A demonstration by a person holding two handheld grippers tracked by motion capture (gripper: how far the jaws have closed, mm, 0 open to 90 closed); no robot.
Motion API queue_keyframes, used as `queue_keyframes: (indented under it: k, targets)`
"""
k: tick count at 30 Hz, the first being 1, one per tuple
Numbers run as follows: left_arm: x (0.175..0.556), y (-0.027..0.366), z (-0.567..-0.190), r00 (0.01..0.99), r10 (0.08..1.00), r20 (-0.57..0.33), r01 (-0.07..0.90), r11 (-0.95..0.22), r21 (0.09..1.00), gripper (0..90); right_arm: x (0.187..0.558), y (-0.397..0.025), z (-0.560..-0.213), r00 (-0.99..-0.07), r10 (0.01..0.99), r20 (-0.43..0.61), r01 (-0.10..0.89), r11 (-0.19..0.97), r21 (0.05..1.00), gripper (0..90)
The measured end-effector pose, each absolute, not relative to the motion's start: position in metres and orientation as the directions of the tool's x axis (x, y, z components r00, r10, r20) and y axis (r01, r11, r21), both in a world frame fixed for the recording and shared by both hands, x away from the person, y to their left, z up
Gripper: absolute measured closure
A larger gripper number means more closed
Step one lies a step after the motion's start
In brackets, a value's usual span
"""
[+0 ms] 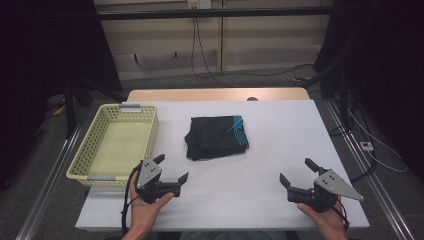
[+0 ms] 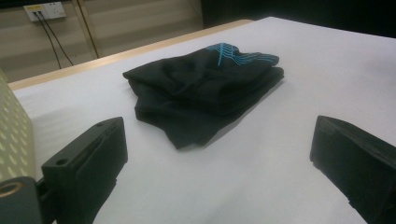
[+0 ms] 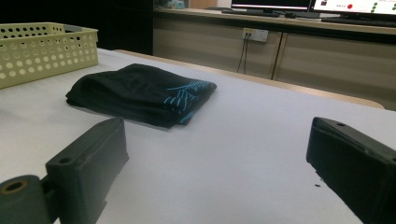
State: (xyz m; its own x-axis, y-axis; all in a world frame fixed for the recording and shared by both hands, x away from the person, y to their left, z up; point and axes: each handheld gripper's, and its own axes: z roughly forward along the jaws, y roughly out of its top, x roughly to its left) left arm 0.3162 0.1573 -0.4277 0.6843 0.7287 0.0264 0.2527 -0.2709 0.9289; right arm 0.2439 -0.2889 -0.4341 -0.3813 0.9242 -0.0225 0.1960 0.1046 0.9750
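— Shorts, folded black ones with blue stripes (image 1: 216,137), are lying in the middle of the white tabletop (image 1: 280,150), a bit toward the far side. Do you see them?

— I do. The striped corner points to the right in the high view, and the fold looks a little rumpled at its near edge. Nothing touches the cloth.

— What about the grippers?

— Left gripper (image 1: 172,169) sits at the near left of the tabletop, held in a hand (image 1: 145,207) that comes up from the bottom edge. Its jaws stand wide apart with nothing between them. In the left gripper view the shorts (image 2: 205,88) lie ahead, between the two black jaws but well beyond them.

— And the other one?

— Right gripper (image 1: 296,171) is at the near right, also held from below, with a grey three-cornered plate on top. Jaws wide here too, empty. In the right gripper view the shorts (image 3: 140,93) lie ahead and to the left.

— And the yellow thing?

— Pale yellow basket (image 1: 85,150) with holes in its walls, standing at the left side of the tabletop, just beside the left gripper and apart from the shorts. I see nothing inside it.
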Motion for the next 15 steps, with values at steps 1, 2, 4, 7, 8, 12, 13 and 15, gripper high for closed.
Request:
queue_keyframes:
  k: [1,2,4,7,8,12,13,15]
  targets:
    - [0.3167,0.1571,-0.4281,0.686,0.727,0.027,0.257,-0.276,0.926,4.0,0.2439,-0.2891,-0.4343,-0.382,0.924,-0.019,0.199,0.103,0.975,5.0]
    - [0.3173,0.1566,-0.4287,0.686,0.727,0.021,0.263,-0.274,0.925,4.0,0.2440,-0.2892,-0.4346,-0.385,0.923,-0.016,0.203,0.102,0.974,4.9]
    - [0.3182,0.1567,-0.4289,0.690,0.723,0.018,0.267,-0.278,0.923,3.9,0.2441,-0.2893,-0.4348,-0.385,0.923,-0.017,0.203,0.103,0.974,4.9]
    - [0.3195,0.1569,-0.4292,0.689,0.725,0.007,0.279,-0.274,0.920,3.9,0.2445,-0.2896,-0.4352,-0.390,0.921,-0.010,0.209,0.099,0.973,4.9]
    - [0.3199,0.1568,-0.4297,0.686,0.728,0.005,0.282,-0.273,0.920,3.9,0.2452,-0.2899,-0.4356,-0.392,0.920,-0.006,0.212,0.097,0.972,4.9]
    - [0.3209,0.1562,-0.4303,0.688,0.726,0.007,0.286,-0.280,0.916,3.9,0.2462,-0.2903,-0.4359,-0.392,0.920,-0.001,0.218,0.094,0.971,4.9]
    - [0.3207,0.1562,-0.4301,0.688,0.726,0.008,0.287,-0.282,0.916,3.9,0.2460,-0.2900,-0.4357,-0.393,0.919,0.002,0.218,0.090,0.972,4.9]
    - [0.3206,0.1564,-0.4299,0.688,0.726,0.010,0.286,-0.284,0.915,4.1,0.2456,-0.2900,-0.4356,-0.396,0.918,0.003,0.217,0.090,0.972,4.9]
